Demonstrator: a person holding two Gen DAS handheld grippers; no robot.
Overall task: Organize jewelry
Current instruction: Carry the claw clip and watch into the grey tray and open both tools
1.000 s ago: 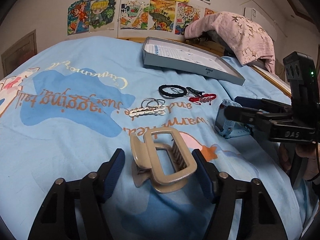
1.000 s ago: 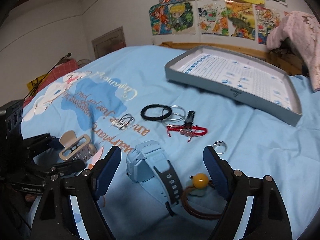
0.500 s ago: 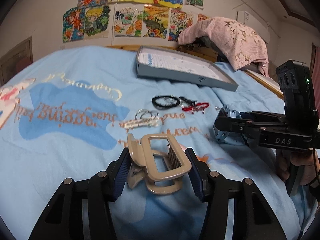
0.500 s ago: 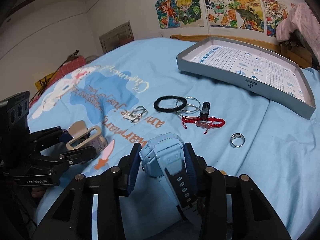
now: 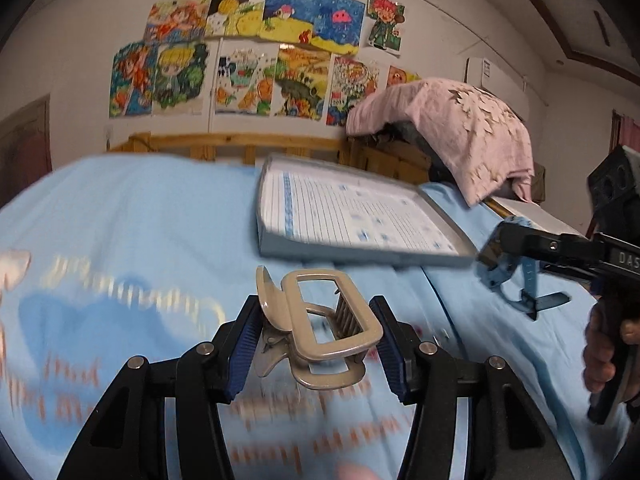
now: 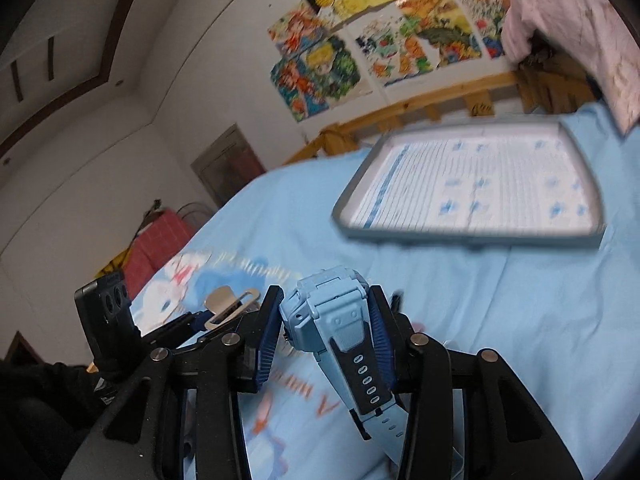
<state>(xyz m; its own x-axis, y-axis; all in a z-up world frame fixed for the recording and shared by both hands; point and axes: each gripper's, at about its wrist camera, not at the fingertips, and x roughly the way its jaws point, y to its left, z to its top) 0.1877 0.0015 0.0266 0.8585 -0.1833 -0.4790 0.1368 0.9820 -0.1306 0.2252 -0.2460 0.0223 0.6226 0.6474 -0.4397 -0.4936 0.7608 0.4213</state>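
Observation:
My left gripper (image 5: 316, 332) is shut on a beige hair claw clip (image 5: 320, 328) and holds it above the blue bedspread. My right gripper (image 6: 324, 328) is shut on a light blue wristwatch (image 6: 332, 320), whose strap hangs down between the fingers. A grey tray (image 5: 280, 246) lined with printed paper lies ahead on the bed, also seen as the tray (image 6: 460, 236) in the right wrist view. In the left wrist view the right gripper (image 5: 496, 256) carries the watch (image 5: 504, 272) near the tray's right corner. The left gripper (image 6: 224, 308) with the clip (image 6: 232, 306) shows at the lower left of the right wrist view.
The blue printed bedspread (image 5: 140, 240) fills the foreground. A wooden bed frame (image 5: 240, 148) and a wall of drawings stand behind the tray. A pink cloth (image 5: 460, 128) is draped at the back right. A red box (image 6: 160, 240) stands beside the bed.
Both grippers closed on their items and lifted them off the bed: the left on the claw clip, the right on the watch. Both moved toward the tray; the small jewelry has dropped out of view.

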